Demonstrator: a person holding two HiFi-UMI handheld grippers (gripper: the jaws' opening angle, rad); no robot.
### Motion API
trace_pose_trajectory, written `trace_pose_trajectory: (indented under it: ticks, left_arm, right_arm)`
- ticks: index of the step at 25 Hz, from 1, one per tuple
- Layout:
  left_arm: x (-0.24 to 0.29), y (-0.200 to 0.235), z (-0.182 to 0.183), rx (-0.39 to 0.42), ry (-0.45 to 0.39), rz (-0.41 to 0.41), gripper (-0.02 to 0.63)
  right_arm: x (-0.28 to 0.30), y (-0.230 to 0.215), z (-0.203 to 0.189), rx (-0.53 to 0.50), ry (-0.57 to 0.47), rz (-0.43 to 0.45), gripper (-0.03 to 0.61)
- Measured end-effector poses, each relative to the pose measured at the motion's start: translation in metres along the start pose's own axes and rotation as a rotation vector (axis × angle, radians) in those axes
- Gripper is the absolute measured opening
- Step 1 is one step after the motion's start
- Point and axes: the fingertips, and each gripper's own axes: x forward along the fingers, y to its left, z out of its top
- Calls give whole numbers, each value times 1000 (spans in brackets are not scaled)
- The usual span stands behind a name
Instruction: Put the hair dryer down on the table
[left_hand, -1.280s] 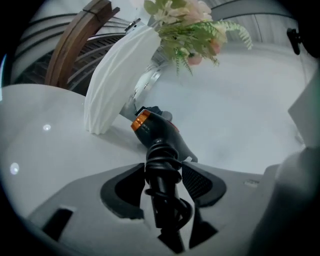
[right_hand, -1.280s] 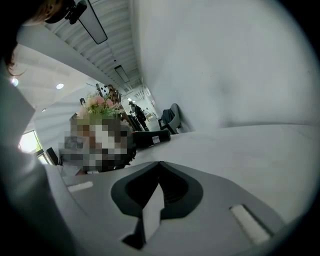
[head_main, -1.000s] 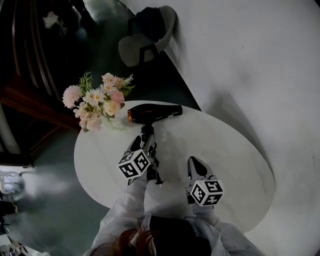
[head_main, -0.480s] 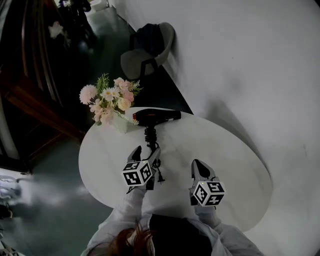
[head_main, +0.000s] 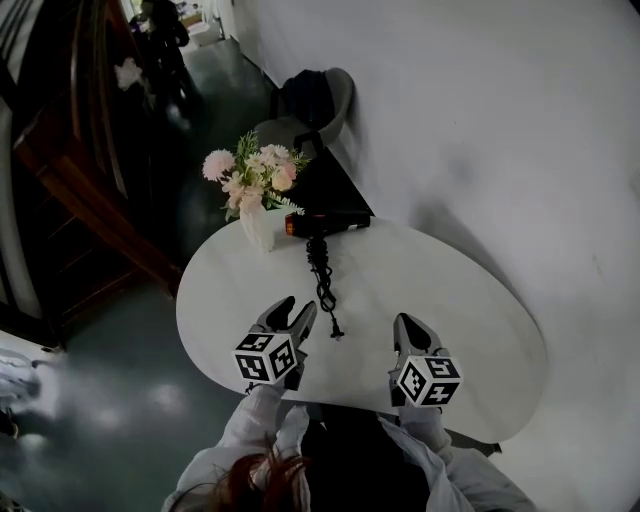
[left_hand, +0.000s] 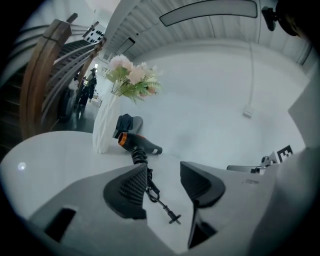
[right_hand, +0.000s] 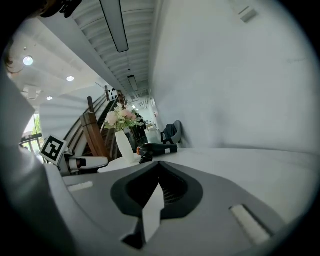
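hair dryer (head_main: 328, 222) at table (head_main: 470, 320) far edge, upper centre | open tabletop right | left gripper (head_main: 298, 306) lower centre, spread | right gripper (head_main: 405, 322) pressed together

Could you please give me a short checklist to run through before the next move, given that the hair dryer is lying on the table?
1. The hair dryer rests on the table: ok, on its side beside the vase.
2. The left gripper is free of it: ok, jaws apart, nothing held.
3. The right gripper is empty: ok, jaws together on nothing.
4. The cord is clear of the left gripper: cannot tell; its plug lies close by.
5. The vase stands upright: ok.
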Motion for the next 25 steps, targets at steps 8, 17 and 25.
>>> trace_pose_trajectory:
  ticks: [8, 17, 25]
  left_arm:
    - [-92, -18, -18, 73, -22, -18, 75]
    - [-160, -29, -49, 180, -40, 52, 2]
    - [-198, -37, -76, 205, -30, 67, 2]
  right_arm:
    - [-70, 48, -26, -25, -20, 5, 9]
    - [-128, 73, -61, -66, -30, 12, 9]
    - [-160, 91, -80, -88, -30, 30, 9]
